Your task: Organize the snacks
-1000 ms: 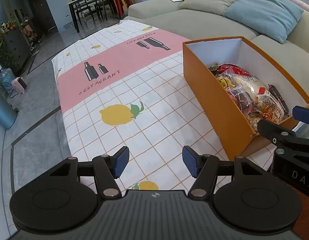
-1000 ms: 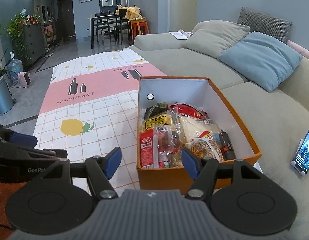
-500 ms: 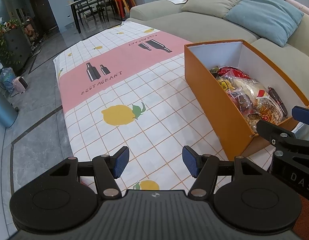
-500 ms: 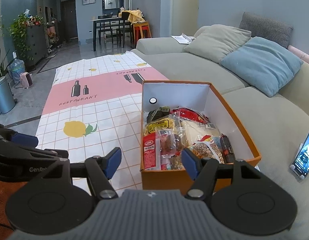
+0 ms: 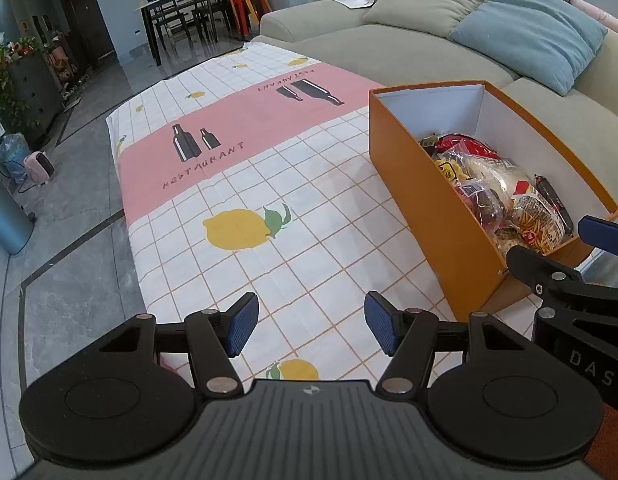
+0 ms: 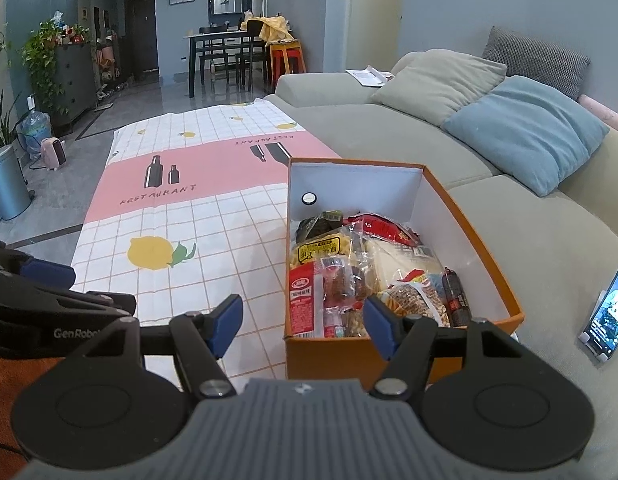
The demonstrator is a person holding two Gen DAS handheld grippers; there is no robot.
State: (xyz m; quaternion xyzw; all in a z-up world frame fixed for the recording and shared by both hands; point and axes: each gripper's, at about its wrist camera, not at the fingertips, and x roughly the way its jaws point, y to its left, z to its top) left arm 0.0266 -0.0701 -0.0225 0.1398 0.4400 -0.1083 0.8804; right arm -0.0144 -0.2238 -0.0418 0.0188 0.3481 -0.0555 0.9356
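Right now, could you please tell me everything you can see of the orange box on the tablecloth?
The orange box is a rectangular, lidless box that looks like cardboard, orange outside and white inside, with a small round mark on its inner left wall. It sits upright on the checked tablecloth, close beside the grey sofa. Its near half is piled with packaged snacks; the far end is bare. Neither claw touches it.

Open orange cardboard box with white inside (image 6: 461, 216), lidless, upright; lies just ahead of the right claw (image 6: 303, 326), ahead and right of the left claw (image 5: 311, 330). Crinkly plastic snack packets (image 6: 361, 264) piled in its near half: red, yellow, clear wrappers, overlapping. Far end bare white.
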